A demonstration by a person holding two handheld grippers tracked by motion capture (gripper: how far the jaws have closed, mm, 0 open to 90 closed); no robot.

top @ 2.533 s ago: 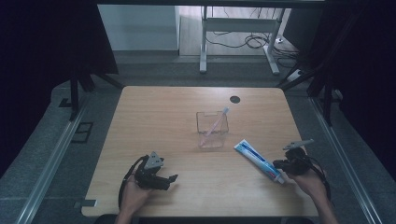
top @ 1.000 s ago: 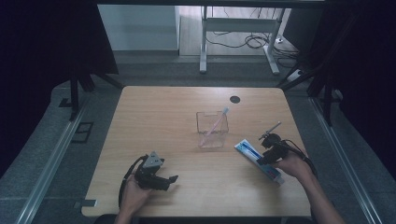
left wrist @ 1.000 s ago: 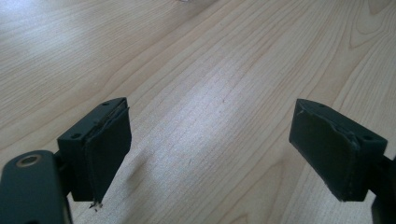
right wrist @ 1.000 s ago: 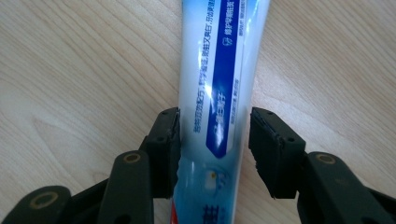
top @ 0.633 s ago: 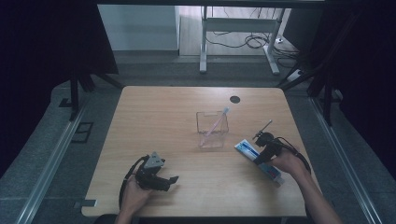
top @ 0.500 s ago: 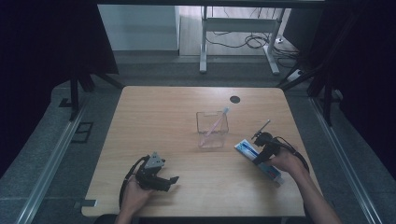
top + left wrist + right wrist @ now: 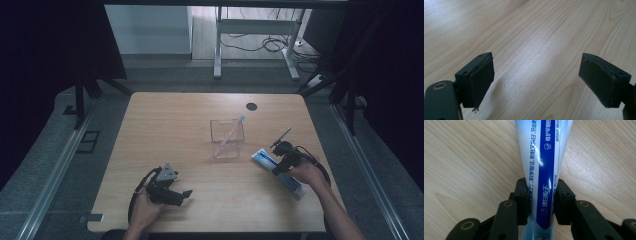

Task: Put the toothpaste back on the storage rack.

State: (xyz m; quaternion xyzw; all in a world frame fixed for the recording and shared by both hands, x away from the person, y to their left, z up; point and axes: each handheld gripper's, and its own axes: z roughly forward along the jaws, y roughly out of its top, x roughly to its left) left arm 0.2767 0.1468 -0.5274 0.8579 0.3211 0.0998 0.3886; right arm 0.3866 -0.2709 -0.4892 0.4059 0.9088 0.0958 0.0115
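A white and blue toothpaste tube [image 7: 265,161] lies flat on the wooden table [image 7: 175,125] at the right. My right gripper [image 7: 280,159] is down over its middle, and in the right gripper view both jaws press the sides of the tube [image 7: 543,165], so my right gripper [image 7: 541,202] is shut on it. A clear square cup [image 7: 227,138] stands mid-table with a pink toothbrush [image 7: 231,131] leaning in it. My left gripper [image 7: 186,194] rests near the front left edge; in the left gripper view my left gripper [image 7: 536,80] stands wide open over bare wood.
A round dark hole [image 7: 251,106] sits in the table near its far edge. A white desk frame [image 7: 255,30] with cables stands on the floor beyond. Dark curtains hang on both sides.
My right gripper has moved left from the table's right edge onto the toothpaste tube and closed on it. The left gripper has stayed put.
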